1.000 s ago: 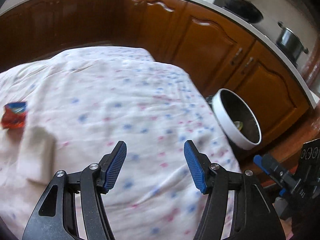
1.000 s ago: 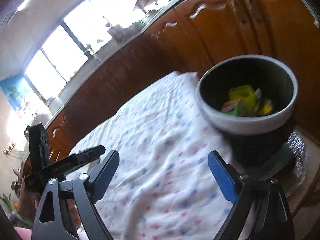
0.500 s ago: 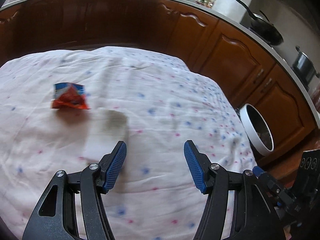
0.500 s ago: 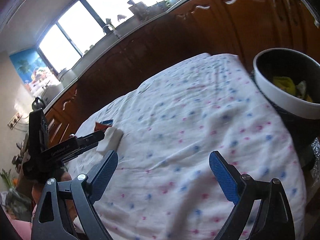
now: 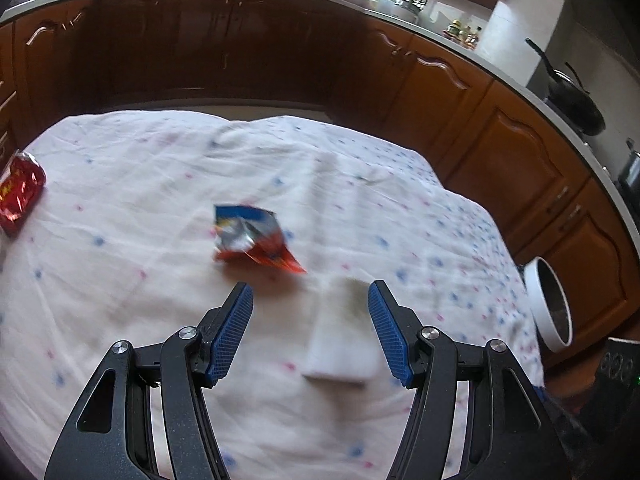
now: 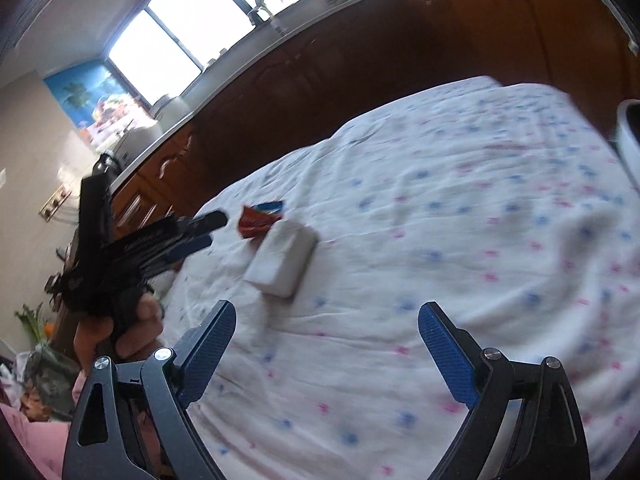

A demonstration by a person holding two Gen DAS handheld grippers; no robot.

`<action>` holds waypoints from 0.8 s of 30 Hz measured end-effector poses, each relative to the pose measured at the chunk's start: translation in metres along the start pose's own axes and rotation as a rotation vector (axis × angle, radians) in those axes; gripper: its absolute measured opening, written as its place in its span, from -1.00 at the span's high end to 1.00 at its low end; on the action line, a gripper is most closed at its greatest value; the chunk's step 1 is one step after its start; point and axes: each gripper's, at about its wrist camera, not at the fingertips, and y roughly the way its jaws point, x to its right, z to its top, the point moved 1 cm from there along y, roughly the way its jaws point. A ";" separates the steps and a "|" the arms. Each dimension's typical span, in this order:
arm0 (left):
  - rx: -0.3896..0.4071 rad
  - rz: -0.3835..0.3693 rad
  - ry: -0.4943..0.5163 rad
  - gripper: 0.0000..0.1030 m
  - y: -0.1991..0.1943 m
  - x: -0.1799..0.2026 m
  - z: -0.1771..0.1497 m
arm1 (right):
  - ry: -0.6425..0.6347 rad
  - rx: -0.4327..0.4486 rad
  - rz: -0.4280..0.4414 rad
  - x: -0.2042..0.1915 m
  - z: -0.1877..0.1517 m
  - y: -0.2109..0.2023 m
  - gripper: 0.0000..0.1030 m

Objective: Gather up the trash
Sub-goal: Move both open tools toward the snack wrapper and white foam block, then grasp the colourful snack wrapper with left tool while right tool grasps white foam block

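Both the left tool (image 5: 310, 312) and the right tool (image 6: 326, 334) are held wide open and empty; a wrapper (image 5: 256, 240) lies just beyond the white block (image 5: 340, 340) on the tabletop (image 5: 120, 280).

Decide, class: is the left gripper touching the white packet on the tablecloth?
Apart. In the right wrist view the left gripper sits left of the white packet, with tablecloth showing between them; its jaws are open and empty.

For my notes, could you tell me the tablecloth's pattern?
White tablecloth with small blue and pink dots, clearest in the left wrist view.
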 end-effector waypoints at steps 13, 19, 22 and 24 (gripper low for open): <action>-0.043 0.077 0.000 -0.17 0.047 -0.042 0.034 | 0.046 -0.133 0.047 -0.021 0.024 0.096 -0.07; -0.093 0.063 0.032 0.55 0.066 -0.041 0.031 | 0.051 -0.138 0.062 -0.018 0.017 0.099 0.47; -0.097 0.060 0.066 0.88 0.068 -0.034 0.025 | 0.037 -0.121 0.069 -0.017 0.015 0.085 0.58; -0.090 0.064 0.077 0.99 0.067 -0.031 0.023 | 0.028 -0.105 0.066 -0.015 0.013 0.073 0.59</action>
